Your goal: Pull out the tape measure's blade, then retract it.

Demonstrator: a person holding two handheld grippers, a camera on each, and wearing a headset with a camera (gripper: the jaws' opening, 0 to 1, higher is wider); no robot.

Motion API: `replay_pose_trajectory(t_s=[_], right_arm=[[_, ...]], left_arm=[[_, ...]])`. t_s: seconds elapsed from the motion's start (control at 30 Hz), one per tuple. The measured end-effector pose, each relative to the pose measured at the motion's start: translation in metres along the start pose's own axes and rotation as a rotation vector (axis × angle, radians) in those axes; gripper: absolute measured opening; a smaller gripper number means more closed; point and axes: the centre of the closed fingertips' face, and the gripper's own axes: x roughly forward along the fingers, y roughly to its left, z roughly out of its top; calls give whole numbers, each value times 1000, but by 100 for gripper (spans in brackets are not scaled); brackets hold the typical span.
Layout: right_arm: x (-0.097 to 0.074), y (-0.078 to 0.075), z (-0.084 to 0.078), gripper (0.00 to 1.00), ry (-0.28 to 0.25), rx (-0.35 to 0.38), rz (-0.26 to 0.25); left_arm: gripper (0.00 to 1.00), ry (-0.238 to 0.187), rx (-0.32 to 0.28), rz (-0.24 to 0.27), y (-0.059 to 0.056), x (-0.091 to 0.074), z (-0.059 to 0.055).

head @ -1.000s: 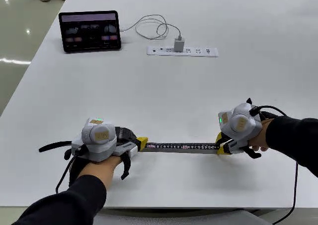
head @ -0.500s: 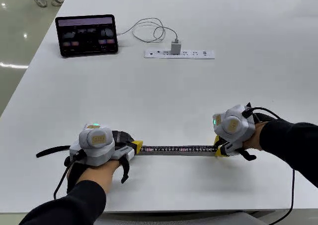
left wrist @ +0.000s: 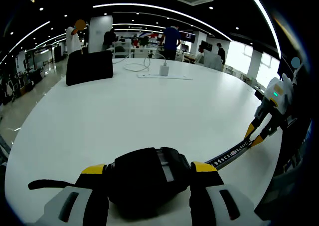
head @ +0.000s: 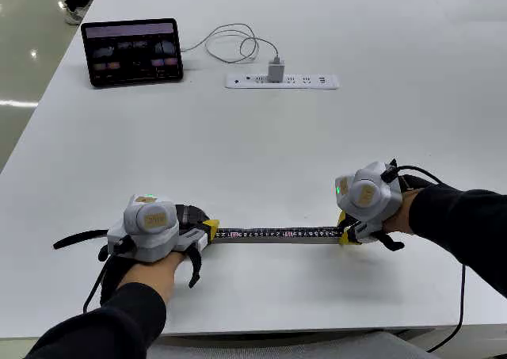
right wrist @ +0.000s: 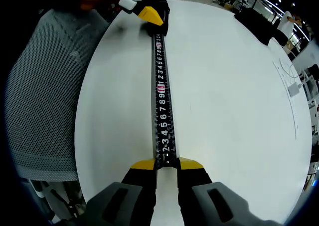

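Clamping the black tape measure case in my left gripper jaws, I pinch the extended blade's tip with my right gripper over the white surface.

Left claw and right claw sit low, well apart, tips facing, both clamped.

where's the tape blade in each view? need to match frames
Head view: blade low centre, running level.
Left gripper view: blade lower right, slanting up and right away from the case.
Right gripper view: blade centre, straight up from the view's own jaws.
Shared landmark: black case at the blade's far end.
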Motion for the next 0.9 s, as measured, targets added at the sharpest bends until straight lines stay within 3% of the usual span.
replay_pose_trajectory(t_s=[0.73, 0.77, 0.9], right_arm=[[0, 1, 3, 10, -65, 7, 8], [1, 0, 4, 10, -69, 31, 10], [2, 1, 8, 10, -62, 22, 11]], left_arm=[[61, 18, 10, 0, 1, 1, -1], [61, 18, 10, 0, 1, 1, -1], [61, 21, 9, -1, 1, 2, -1]])
